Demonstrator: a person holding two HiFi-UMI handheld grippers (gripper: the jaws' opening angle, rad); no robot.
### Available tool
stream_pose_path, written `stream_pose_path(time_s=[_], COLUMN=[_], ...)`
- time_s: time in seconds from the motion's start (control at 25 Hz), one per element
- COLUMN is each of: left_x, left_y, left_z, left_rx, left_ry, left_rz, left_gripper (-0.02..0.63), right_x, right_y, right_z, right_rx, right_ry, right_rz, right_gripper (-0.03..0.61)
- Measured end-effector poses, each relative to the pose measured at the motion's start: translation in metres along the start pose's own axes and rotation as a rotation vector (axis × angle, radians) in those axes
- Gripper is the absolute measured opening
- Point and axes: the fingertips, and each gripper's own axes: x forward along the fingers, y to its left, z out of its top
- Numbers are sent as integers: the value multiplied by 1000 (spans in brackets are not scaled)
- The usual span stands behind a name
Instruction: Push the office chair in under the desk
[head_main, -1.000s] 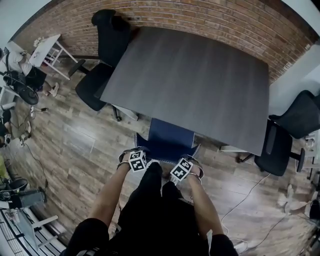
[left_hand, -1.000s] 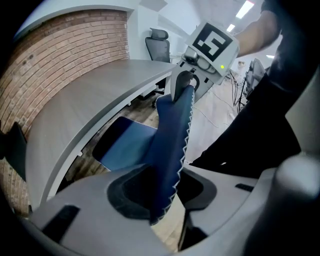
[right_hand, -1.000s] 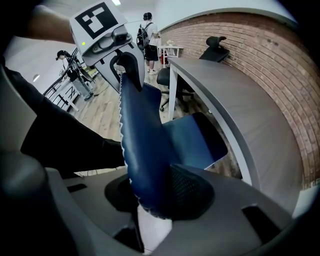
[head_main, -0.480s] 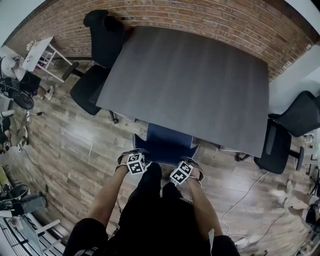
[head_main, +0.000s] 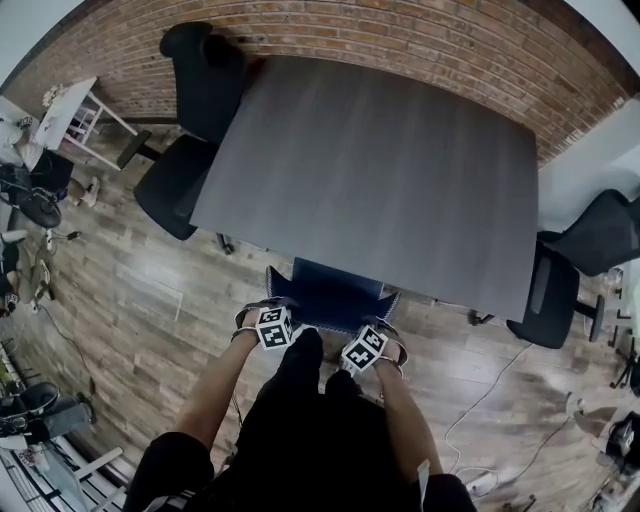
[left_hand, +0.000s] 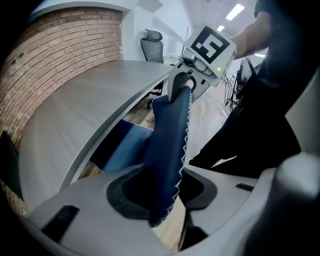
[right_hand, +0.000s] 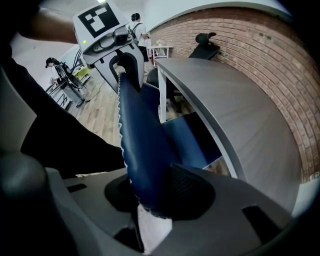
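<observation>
The blue office chair stands at the near edge of the grey desk, its seat mostly under the top. My left gripper is shut on the left end of the chair's backrest top, my right gripper on the right end. In the left gripper view the blue backrest edge with white stitching runs between the pads of my left gripper to the other gripper. The right gripper view shows the padded backrest pinched by my right gripper, with the desk edge close beside it.
A black office chair stands at the desk's left corner and another at its right end. A brick wall runs behind the desk. A small white table is far left. Cables lie on the wooden floor.
The blue chair has slid farther under the desk, so less of its seat shows. Both grippers have moved forward with the backrest, still gripping it.
</observation>
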Motion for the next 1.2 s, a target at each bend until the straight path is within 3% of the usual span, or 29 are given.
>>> stream_pose_path(time_s=[0.8,1.2], left_x=[-8,-9], left_y=[78,83], left_z=[1,2], left_rx=[71,74], left_ry=[-14,-33], left_rz=[-5,-46], left_gripper=[144,152], right_x=[10,12], right_y=[-47,-49], right_z=[43,47], right_rx=[69,49], right_ry=[6,14], right_rz=[-5,35], right_gripper=[127,136])
